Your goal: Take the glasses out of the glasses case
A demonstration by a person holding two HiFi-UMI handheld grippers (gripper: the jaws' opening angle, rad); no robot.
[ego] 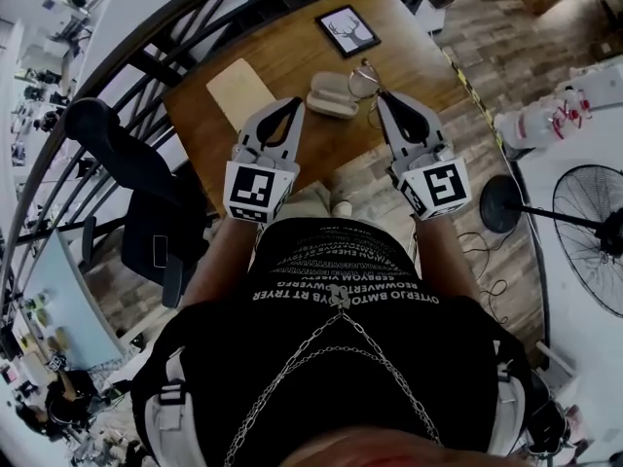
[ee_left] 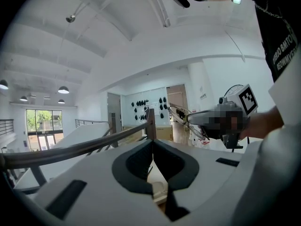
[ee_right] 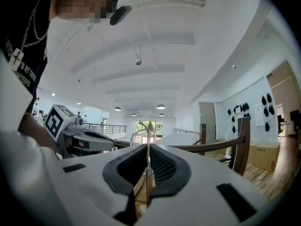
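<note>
An open cream glasses case (ego: pixel 331 95) lies on the wooden table (ego: pixel 292 56). Thin wire-framed glasses (ego: pixel 366 79) hang just right of it and above it, off the table. My right gripper (ego: pixel 382 96) is shut on them; in the right gripper view a thin metal temple (ee_right: pixel 148 147) runs up between the closed pads. From the left gripper view the glasses (ee_left: pixel 182 115) stick out of the right gripper (ee_left: pixel 190 119) in mid-air. My left gripper (ego: pixel 295 103) sits just left of the case, its jaws shut (ee_left: pixel 153 145) with nothing between them.
A black picture frame (ego: pixel 348 29) lies at the table's far side and a pale board (ego: pixel 240 90) at its left. A dark curved railing (ego: pixel 127 61) runs behind the table, with a black chair (ego: pixel 146 202) at the left. A floor fan (ego: pixel 594 232) stands at the right.
</note>
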